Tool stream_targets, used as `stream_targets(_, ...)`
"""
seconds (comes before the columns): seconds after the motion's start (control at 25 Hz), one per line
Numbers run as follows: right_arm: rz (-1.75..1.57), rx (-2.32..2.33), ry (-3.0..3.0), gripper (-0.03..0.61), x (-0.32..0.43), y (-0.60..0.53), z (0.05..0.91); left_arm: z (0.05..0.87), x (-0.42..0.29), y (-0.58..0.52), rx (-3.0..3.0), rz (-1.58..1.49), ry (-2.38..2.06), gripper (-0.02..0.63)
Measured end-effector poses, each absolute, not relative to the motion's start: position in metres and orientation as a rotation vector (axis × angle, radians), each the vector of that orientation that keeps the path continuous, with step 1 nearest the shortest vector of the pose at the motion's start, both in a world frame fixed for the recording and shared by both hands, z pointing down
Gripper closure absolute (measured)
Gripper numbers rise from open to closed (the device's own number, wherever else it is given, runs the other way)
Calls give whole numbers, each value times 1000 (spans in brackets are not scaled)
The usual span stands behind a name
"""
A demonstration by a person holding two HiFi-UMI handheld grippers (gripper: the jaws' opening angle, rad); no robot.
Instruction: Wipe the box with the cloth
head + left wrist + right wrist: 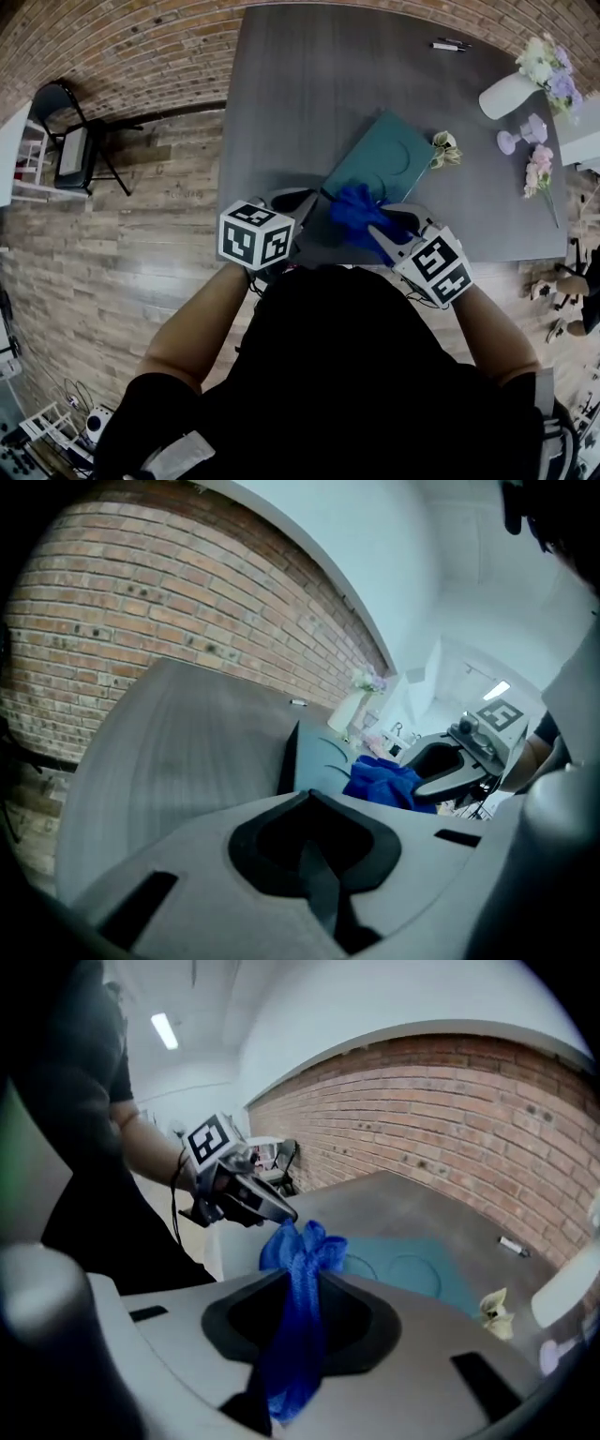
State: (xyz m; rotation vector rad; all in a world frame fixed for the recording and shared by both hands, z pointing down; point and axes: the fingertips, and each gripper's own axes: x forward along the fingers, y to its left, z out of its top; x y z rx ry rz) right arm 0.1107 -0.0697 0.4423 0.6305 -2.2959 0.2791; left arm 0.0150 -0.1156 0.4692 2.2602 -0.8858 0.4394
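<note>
table (309, 84): dark grey, wood floor around it
box (380, 164): teal, flat, lies slantwise near the table's middle; also in the left gripper view (314, 761) and the right gripper view (412, 1274)
around box: pale flower (443, 150) just beside it at 3 o'clock; white vase (506, 94) with flowers (551, 66) at 2 o'clock, well apart; pens (448, 44) at 1 o'clock by the far edge; chair (70, 141) on the floor at 9 o'clock
in the way: cloth bunch covers the box's 6 o'clock corner; person's torso hides the table's near edge
cloth (361, 214): blue, bunched over that corner (contact with the box unclear)
right gripper (380, 228): jaws clamped on the cloth (298, 1316), which sticks out past the tips toward the box at 12 o'clock
left gripper (309, 199): jaws closed together, nothing in them (309, 799); at 8 o'clock of the box, tips just beside its edge, cloth (384, 785) at its 2 o'clock
</note>
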Motion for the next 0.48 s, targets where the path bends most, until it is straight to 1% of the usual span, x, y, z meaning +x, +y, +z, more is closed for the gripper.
stream_targets(0.08, 410, 698, -2346, 482, 114, -73, 433, 465, 16, -120, 2274, 438, -873, 607)
stream_targets(0.16, 455, 821, -2359, 482, 130, -89, 423, 462, 20, -122, 2289, 438, -850, 607)
stream_targets(0.48, 421, 1378, -2308, 483, 230, -135, 380, 442, 55, -132, 2404, 466, -742, 606)
